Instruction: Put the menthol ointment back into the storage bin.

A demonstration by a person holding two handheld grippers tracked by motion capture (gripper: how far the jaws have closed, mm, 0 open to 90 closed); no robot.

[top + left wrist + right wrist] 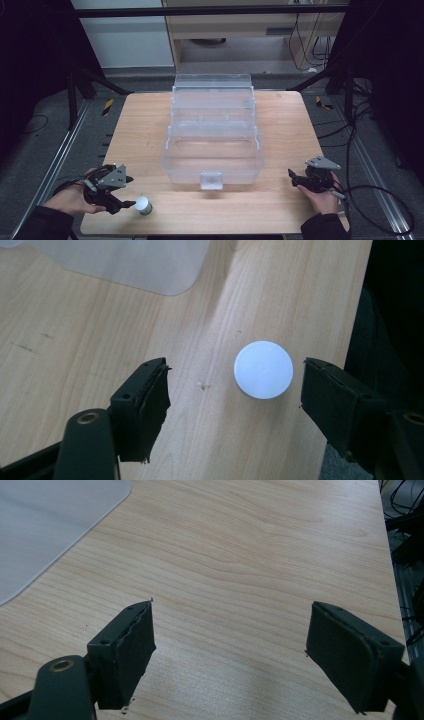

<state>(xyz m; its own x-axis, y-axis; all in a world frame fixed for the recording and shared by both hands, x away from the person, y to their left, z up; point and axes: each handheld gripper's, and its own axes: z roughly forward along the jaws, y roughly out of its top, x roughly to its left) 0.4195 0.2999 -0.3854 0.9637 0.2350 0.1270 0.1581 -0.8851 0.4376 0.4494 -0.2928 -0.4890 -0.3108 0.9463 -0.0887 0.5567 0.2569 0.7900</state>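
A small jar with a round white cap stands on the wooden table near its front left corner. My left gripper is level with the jar, just to its left, jaws apart. In the left gripper view the white cap lies between the two black jaws of the left gripper. It sits nearer the right-hand jaw, and a strip of bare wood shows on both sides, so neither pad touches it. My right gripper rests at the table's front right. Its jaws stand wide apart over bare wood with nothing between them.
A large clear plastic box with stepped tiers, opened, sits mid-table, a latch on its front wall. Its corner shows in the left gripper view and the right gripper view. The table's edge runs just beyond the jar. Cables lie on the floor at right.
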